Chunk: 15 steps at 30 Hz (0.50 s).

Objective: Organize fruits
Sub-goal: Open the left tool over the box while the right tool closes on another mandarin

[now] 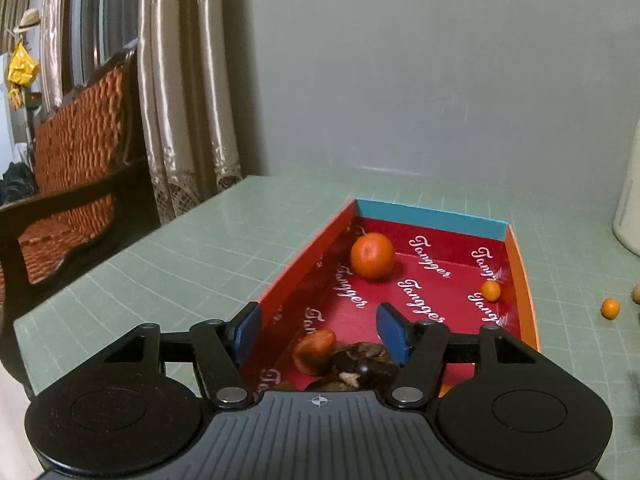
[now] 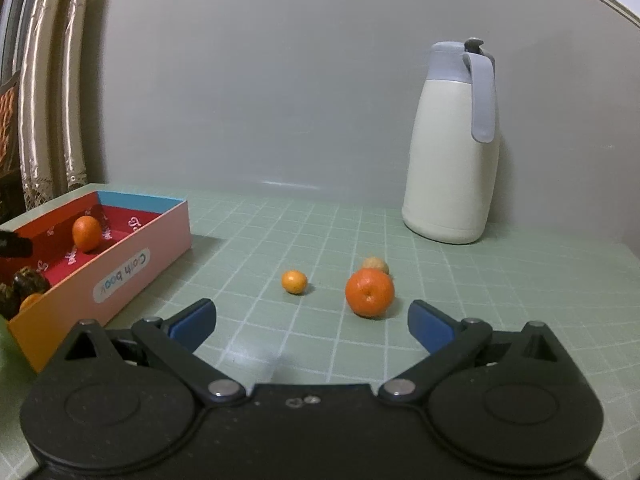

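Green grid mat [image 2: 304,344] by a grey wall: left gripper [image 1: 320,332] hangs open and empty over the red box [image 1: 308,260], which already holds some fruit. Right gripper [image 2: 312,326] is wide open, empty, facing the tangerine [image 2: 369,293] on the mat, so that looks like the next grab, needing a squeeze around its middle.

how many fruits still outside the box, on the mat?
3: a large orange ahead of the right gripper, a small orange fruit to its left, and a pale round one partly hidden behind it.
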### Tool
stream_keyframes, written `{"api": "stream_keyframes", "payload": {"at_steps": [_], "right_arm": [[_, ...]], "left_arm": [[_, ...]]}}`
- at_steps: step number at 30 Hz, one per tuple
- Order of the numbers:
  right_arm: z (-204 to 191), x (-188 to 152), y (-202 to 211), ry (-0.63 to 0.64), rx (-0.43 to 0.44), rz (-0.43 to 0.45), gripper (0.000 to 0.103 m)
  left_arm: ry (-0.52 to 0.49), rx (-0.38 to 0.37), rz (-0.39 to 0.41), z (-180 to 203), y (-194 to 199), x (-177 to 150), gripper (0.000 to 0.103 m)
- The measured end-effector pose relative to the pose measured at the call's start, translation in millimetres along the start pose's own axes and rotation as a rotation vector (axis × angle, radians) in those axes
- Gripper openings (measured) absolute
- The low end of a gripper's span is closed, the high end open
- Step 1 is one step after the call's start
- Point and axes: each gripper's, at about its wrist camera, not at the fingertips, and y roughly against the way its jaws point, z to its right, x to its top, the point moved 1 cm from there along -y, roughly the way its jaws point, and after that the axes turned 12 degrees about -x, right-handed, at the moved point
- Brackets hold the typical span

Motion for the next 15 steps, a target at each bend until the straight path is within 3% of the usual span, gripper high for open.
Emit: {"api": "stream_keyframes", "payload": {"at_steps": [10,15], "right_arm": [[8.0,12.0,-34.5,-0.057,-0.046,-0.06,0.098],[17.2,16.0,-57.0,-0.109,-0.09,-0.113,0.086]], "left_arm": [[-0.014,0.034,0.037,-16.3,17.2,-8.7,0.071],[0.004,0.056,0.033,-29.6,15.3,-8.6,0.072]]}}
